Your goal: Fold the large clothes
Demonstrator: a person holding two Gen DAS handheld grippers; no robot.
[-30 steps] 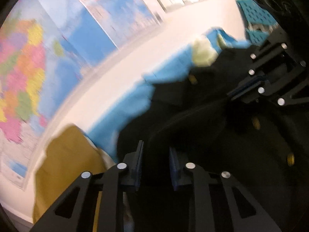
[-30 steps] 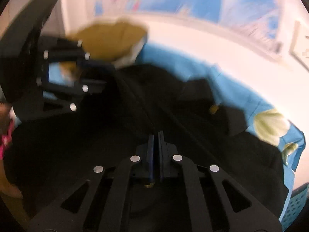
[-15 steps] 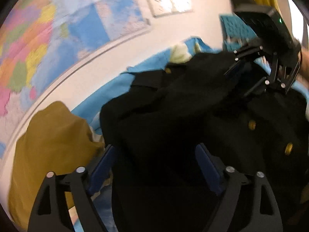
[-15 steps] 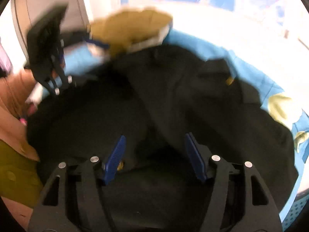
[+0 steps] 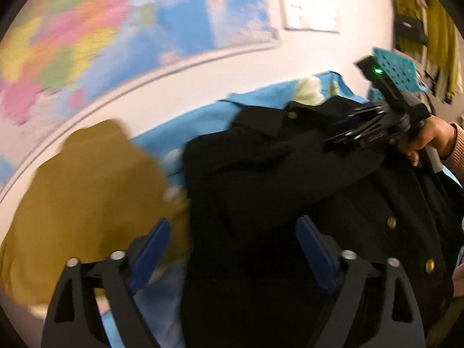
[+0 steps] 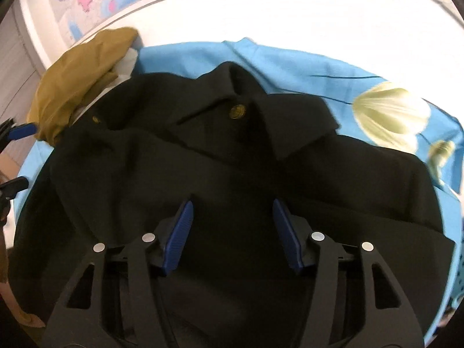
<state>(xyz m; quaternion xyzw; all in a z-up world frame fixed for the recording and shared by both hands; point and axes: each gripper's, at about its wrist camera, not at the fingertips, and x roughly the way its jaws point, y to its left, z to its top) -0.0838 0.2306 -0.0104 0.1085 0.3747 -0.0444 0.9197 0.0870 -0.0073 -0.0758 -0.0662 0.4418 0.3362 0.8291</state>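
A black coat with gold buttons lies spread on a blue flowered sheet, collar toward the wall. My right gripper hovers over the coat's chest, jaws apart and closing, and the blue pads pinch no cloth. In the left wrist view it points down at the collar, held by a hand. My left gripper stands wide open over the coat's left edge, gripping nothing. Its pads show at the left rim of the right wrist view.
A mustard garment is bunched on the sheet left of the coat, against the wall. A coloured map hangs above. A teal perforated basket stands beyond the coat's right side, with yellow-green clothes hanging behind it.
Both grippers went from shut on black cloth to open, and the coat dropped flat. The right gripper sank closer to the collar; the left swung along the coat's edge.
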